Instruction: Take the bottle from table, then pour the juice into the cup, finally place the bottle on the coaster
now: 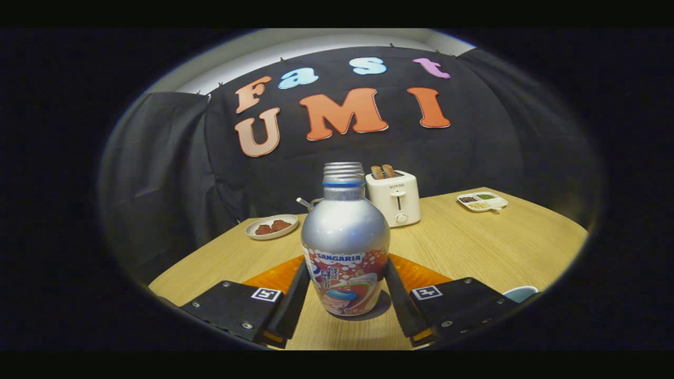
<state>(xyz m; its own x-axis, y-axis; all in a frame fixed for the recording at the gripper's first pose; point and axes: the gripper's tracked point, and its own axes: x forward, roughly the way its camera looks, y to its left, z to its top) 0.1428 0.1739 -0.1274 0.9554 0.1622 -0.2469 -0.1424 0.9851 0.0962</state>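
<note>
Gripper (345, 302) fingers clamp both sides of an upright, capless silver bottle (345, 237) with colourful label.

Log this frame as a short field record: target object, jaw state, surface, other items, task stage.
target: silver aluminium bottle with colourful label, uncapped, upright on the table
gripper: jaws on either side of the bottle's lower body; contact cannot be told
surface: light wooden table
coaster: orange coaster, just behind the bottle
cup: pale blue cup rim, beside the right finger
background: white toaster, plate of brown food, divided snack dish
stage: bottle not lifted
</note>
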